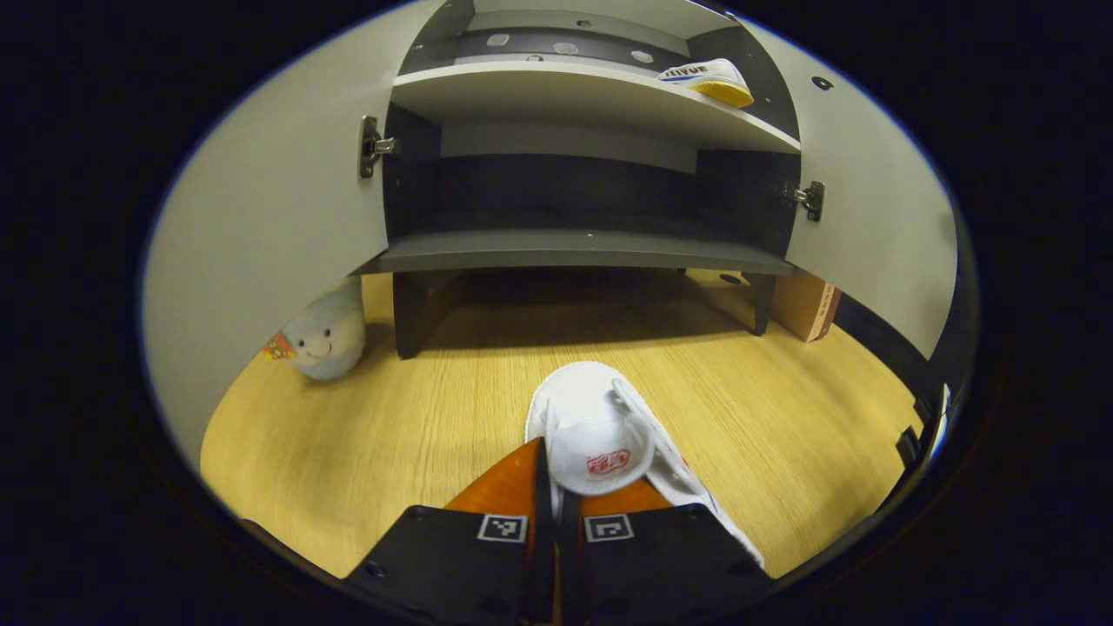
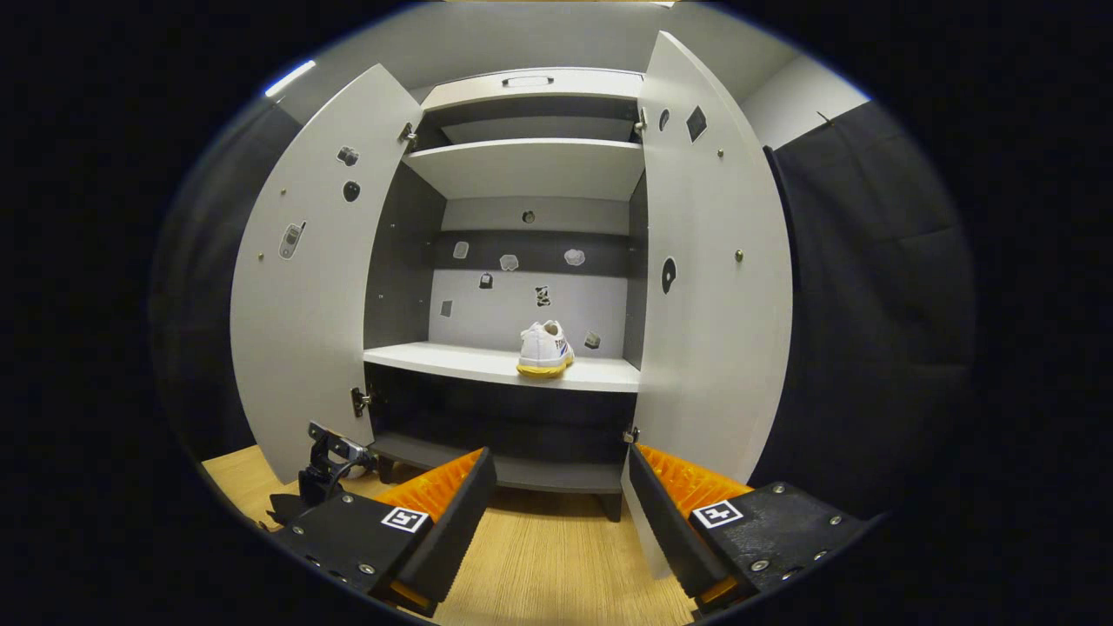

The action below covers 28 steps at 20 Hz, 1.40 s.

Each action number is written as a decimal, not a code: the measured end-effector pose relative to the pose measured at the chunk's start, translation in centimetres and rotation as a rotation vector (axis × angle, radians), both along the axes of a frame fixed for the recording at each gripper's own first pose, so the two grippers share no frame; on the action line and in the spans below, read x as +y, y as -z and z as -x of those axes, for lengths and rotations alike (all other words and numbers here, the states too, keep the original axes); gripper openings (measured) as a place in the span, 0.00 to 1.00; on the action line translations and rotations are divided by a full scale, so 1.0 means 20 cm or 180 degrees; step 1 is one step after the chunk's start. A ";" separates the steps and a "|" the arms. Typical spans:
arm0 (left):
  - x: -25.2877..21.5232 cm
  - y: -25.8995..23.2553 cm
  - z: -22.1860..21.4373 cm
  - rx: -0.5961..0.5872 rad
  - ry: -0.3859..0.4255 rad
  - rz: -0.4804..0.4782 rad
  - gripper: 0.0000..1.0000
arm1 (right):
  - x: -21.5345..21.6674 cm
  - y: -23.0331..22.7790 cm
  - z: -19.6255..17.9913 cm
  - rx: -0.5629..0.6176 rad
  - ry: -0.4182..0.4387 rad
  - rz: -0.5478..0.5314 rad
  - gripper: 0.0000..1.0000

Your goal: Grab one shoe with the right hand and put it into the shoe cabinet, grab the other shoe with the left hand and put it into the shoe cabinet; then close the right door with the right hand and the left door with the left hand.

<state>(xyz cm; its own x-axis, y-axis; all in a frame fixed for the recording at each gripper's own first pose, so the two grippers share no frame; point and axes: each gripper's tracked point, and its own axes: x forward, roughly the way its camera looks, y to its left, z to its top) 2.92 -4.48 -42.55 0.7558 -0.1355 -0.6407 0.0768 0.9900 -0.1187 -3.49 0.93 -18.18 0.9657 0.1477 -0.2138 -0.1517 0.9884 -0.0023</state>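
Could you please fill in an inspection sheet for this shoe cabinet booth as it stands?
Surface: wooden floor.
Job's things: one shoe on the cabinet shelf; the other shoe low over the floor, between the left gripper's fingers; both doors open.
Clutter: plush toy, cardboard box.
Grippers: left gripper shut on shoe; right gripper open.
Cables: nothing seen.
Surroundings: black cloth wall.

Two shoes (image 1: 600, 435) (image 2: 544, 348), two doors (image 2: 304, 287) (image 2: 713, 261), one plush toy (image 1: 326, 335).
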 end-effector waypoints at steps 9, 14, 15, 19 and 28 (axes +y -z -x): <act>-0.01 -1.05 -0.03 -0.0822 -0.0201 0.0193 0.07 | 0.02 -0.05 0.00 -0.0102 -0.0032 -0.0044 0.94; 0.04 -1.71 -0.42 -0.1312 -0.0255 0.0237 0.07 | 0.00 -0.06 0.00 -0.0117 -0.0005 -0.0163 0.94; 0.04 -1.79 -0.52 -0.1336 -0.0241 0.0251 0.07 | 0.00 -0.07 0.01 -0.0125 -0.0002 -0.0177 0.94; 0.03 -1.94 -0.99 -0.1384 -0.0214 0.0056 0.07 | -0.03 -0.08 0.02 -0.0144 0.0021 -0.0172 0.94; 0.06 -1.57 -1.62 -0.0616 -0.0237 -0.0171 0.07 | -0.11 -0.08 0.05 -0.0139 0.0169 -0.0112 0.94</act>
<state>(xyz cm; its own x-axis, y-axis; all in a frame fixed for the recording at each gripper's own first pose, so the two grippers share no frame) 35.25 -3.28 -11.21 0.8721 -0.0443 -0.4873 0.0196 0.9982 -0.0558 -4.57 -1.31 -16.57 0.9806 0.1027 -0.1668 -0.0996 0.9947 0.0272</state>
